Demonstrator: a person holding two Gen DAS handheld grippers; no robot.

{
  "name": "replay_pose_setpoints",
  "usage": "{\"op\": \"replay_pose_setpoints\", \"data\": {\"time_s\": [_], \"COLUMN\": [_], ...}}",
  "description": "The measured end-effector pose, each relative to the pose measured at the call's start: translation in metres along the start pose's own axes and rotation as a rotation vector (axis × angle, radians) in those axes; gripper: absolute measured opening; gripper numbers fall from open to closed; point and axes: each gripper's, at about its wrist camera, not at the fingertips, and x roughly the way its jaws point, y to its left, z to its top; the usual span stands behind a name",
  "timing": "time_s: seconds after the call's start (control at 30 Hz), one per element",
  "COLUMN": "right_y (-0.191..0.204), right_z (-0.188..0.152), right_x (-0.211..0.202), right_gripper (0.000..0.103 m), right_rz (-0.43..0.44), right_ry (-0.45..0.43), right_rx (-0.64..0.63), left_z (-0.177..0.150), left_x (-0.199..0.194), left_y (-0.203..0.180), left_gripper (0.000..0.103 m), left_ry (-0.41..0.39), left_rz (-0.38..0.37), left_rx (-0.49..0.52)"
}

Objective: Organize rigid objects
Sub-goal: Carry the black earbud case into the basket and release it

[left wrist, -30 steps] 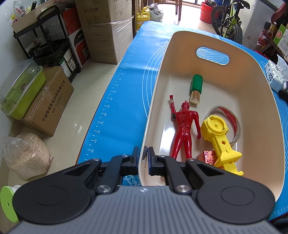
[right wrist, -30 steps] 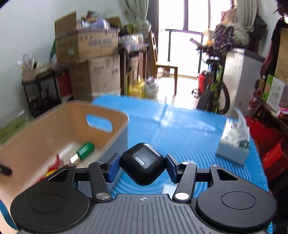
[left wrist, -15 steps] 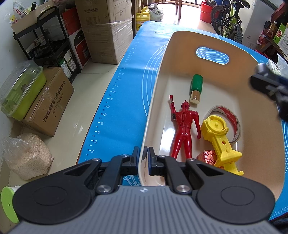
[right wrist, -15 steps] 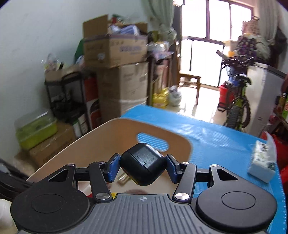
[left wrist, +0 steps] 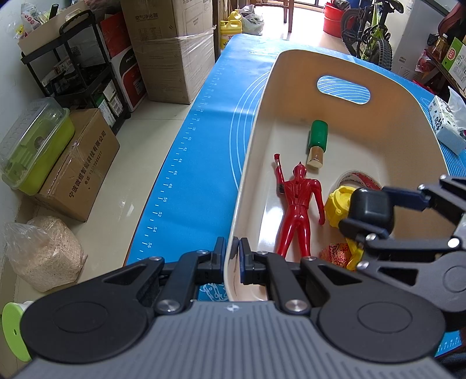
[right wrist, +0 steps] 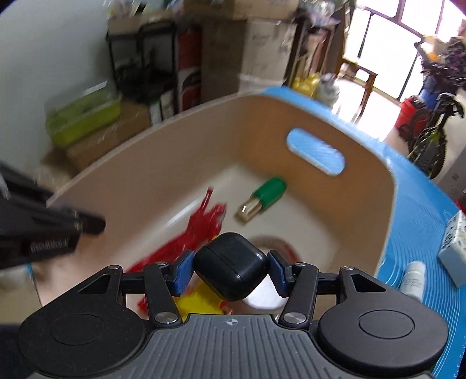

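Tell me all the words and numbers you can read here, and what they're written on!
"空气净化器": top brown box.
"宁波微煜智能科技有限公司" and a blurred phone number: floor carton.
"PAN…", cut off: black-and-red box.
"34" to "56", even numbers: ruler edge of the blue mat.
Too small or blurred: tissue pack, tape roll, white bottle, left hand-held gripper lettering.

Your right wrist view is smeary, so the red toy man (right wrist: 201, 230) looks like streaks. The black case (right wrist: 231, 269) hides most of the yellow toy (right wrist: 198, 301) and part of the tape roll (right wrist: 276, 243)
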Motion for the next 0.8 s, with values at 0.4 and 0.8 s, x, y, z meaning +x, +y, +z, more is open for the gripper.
{"op": "replay_pose_setpoints", "data": {"time_s": [0.4,0.8], "right_y": [-0.026,-0.085], "right_z": [-0.004,-0.011], "right_x": [-0.028,-0.08], "right_gripper": [0.085,0.1], "right_rz": [0.027,-0.132], "right_ry": [-0.088,-0.246], "right_rx": [0.094,0.233], "left_z": [0.001,0.0], "left_x": [0.0,0.0], "left_y": [-0.002,-0.002], "left_gripper": [0.011,0.011], "left_ry": [0.001,0.001], "left_rz": [0.007,0.007], "left_rx": [0.004,0.005]}}
